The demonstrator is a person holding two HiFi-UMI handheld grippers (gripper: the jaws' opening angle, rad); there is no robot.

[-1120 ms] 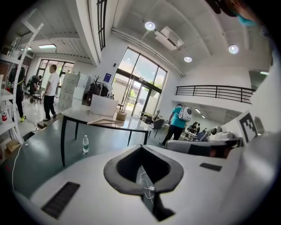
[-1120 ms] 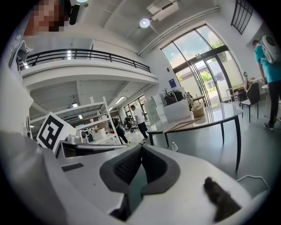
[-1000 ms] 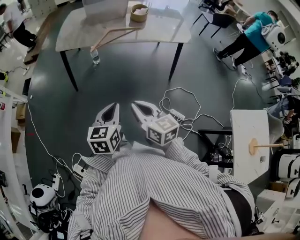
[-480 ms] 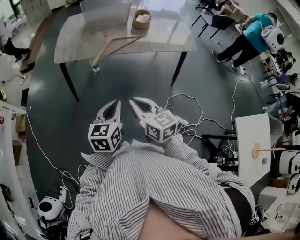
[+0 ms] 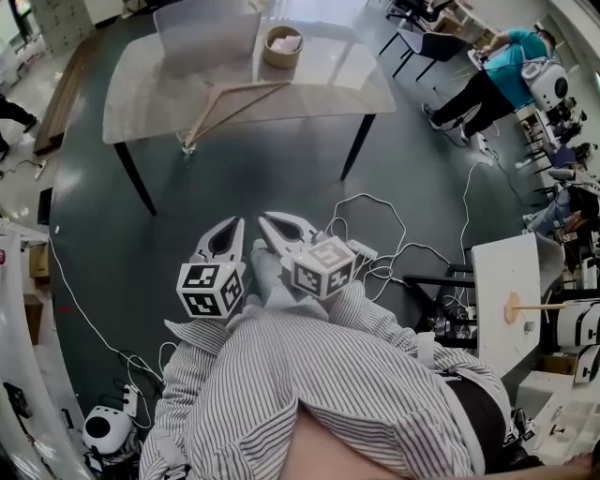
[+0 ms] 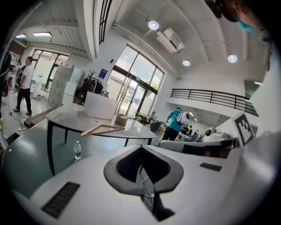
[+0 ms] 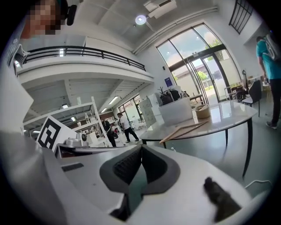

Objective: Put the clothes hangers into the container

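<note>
While both tools are held low before the body, the table (image 5: 141, 89) is seen well ahead, with the clear container (image 5: 206, 28) at its far edge. The wooden hangers (image 5: 262, 90) are laid flat just this side of it, long axis slanting near-left to far-right. The left gripper (image 5: 234, 225) and right gripper (image 5: 267, 218) are closed and empty. The left is judged slightly nearer.

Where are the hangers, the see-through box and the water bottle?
wooden hangers (image 5: 277, 86): head view, right end where the bars meet.
clear container (image 5: 206, 26): head view, its front wall.
water bottle (image 6: 77, 150): left gripper view, middle of its body.
</note>
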